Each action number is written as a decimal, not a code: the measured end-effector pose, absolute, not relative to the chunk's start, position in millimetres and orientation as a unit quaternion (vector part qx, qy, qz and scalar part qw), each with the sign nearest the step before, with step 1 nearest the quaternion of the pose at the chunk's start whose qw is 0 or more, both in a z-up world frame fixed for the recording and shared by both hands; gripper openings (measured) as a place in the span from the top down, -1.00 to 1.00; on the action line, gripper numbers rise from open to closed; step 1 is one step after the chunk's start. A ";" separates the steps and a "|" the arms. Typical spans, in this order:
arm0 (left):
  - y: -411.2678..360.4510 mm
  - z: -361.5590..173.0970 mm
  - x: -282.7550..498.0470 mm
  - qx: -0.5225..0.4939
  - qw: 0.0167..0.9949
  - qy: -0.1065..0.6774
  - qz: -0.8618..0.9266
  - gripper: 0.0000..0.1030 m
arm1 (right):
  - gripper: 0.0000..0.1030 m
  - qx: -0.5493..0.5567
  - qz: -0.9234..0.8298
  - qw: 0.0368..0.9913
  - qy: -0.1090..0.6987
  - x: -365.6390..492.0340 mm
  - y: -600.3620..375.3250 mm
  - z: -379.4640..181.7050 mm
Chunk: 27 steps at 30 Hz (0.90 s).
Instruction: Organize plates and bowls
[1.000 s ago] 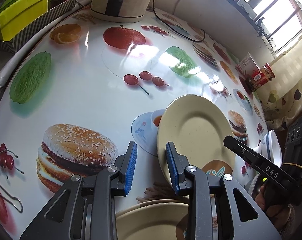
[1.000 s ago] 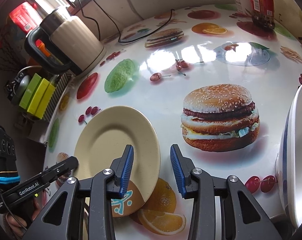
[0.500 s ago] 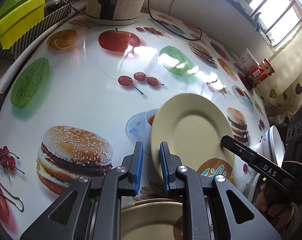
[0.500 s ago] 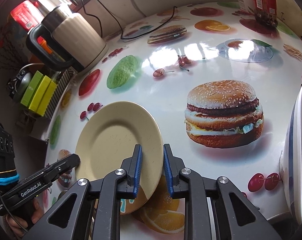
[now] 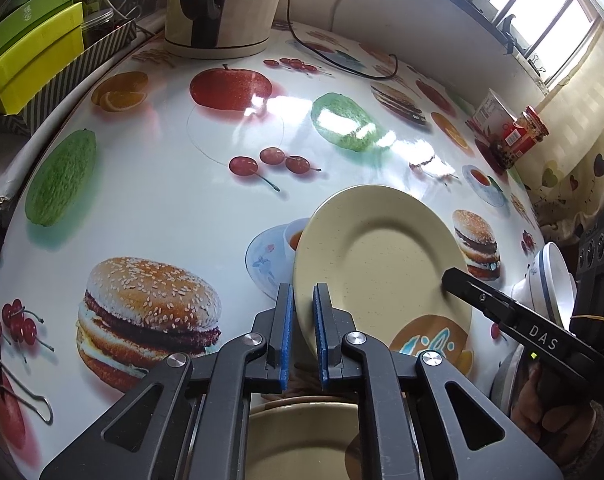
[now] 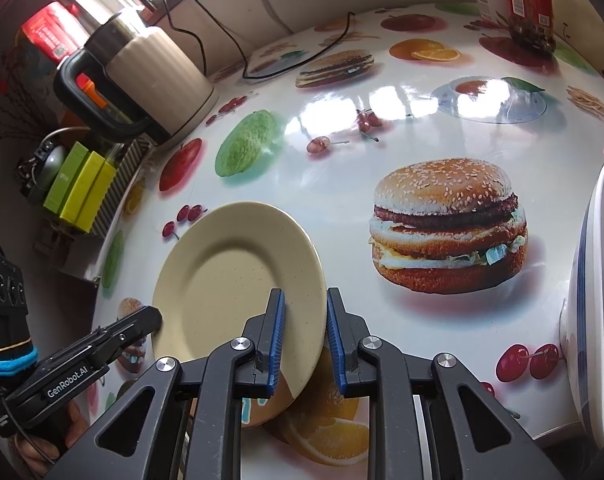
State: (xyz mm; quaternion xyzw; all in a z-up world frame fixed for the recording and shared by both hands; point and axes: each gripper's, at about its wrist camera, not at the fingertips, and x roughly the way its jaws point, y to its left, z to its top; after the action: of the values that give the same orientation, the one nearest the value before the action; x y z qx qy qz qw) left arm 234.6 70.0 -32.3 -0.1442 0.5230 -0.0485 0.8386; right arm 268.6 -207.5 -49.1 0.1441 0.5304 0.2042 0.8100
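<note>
Both tongs, left (image 5: 302, 332) and right (image 6: 304, 340), were pinching opposite rims of the beige plate (image 5: 382, 256), tilted up off the counter (image 5: 162, 200); best lifted evenly, level, onto the nearer plates (image 5: 302, 440).

**Cream plate on a table of printed food**

The plate (image 5: 382, 256) is pale cream with fine dark speckles. The table (image 5: 162, 200) is glossy white, printed with burgers, cherries, red apples, orange slices and green fruit. Both grippers are black with blue pads (image 5: 287, 332) (ribbed ones). Near the table's far edge the kettle (image 6: 150, 76) is ribbed beige with a black handle. The boxes (image 5: 30, 60) are lime and yellow-green.
</note>
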 end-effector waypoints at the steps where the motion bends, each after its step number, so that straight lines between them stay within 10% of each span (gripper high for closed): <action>1: 70.0 -32.5 234.5 -0.145 0.838 0.523 -0.049 0.80 | 0.61 0.144 0.204 0.810 0.530 268.4 -207.3 -48.9; 27: 74.5 0.1 205.6 -0.146 0.860 0.485 -0.055 0.80 | 0.63 0.155 0.218 0.826 0.496 248.6 -215.4 -17.6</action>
State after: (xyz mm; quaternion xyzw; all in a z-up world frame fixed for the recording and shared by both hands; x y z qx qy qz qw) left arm 205.6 74.5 0.1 -0.1461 0.4854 -0.0549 0.8603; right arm 248.6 -215.4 -17.6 0.1547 0.4963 0.2184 0.8259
